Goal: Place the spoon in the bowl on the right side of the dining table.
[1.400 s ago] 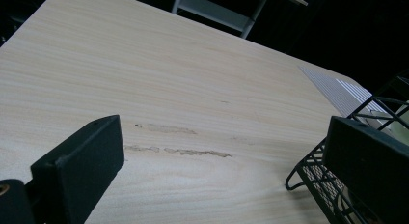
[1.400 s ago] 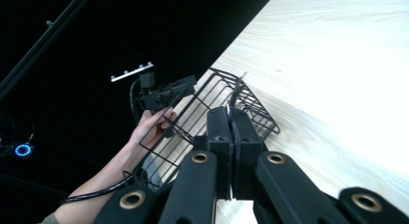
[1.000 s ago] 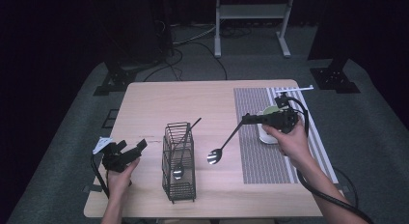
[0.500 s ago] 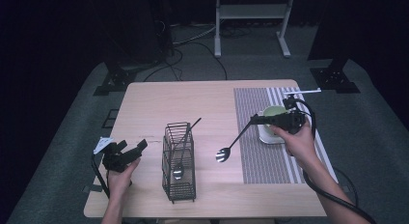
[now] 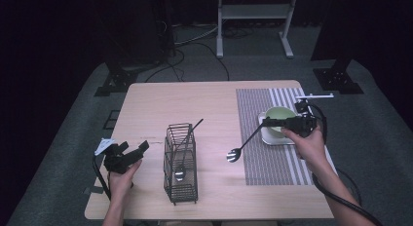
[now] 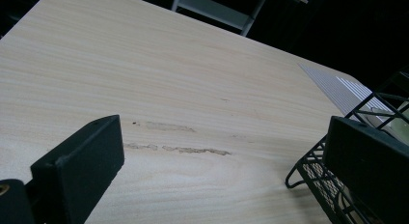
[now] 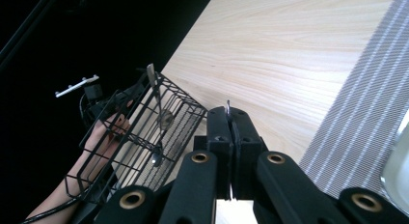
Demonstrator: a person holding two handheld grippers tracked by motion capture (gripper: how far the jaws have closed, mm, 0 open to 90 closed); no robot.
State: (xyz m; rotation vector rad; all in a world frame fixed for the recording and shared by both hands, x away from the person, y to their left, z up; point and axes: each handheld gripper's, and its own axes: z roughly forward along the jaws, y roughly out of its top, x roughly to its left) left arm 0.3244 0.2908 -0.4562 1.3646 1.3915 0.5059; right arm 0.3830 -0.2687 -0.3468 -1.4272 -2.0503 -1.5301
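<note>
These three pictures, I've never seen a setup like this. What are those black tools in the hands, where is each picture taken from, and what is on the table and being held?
A person sits at a wooden table with a hand-held gripper in each hand; there is no robot. The high view looks down from above. The other two pictures come from cameras riding on the grippers, looking along their black fingers.

The right gripper is shut on the handle of a spoon, carried above the edge of a striped mat. The left gripper is open and holds nothing. A black wire basket stands between them, with cutlery inside. A green bowl sits on the mat.
</note>
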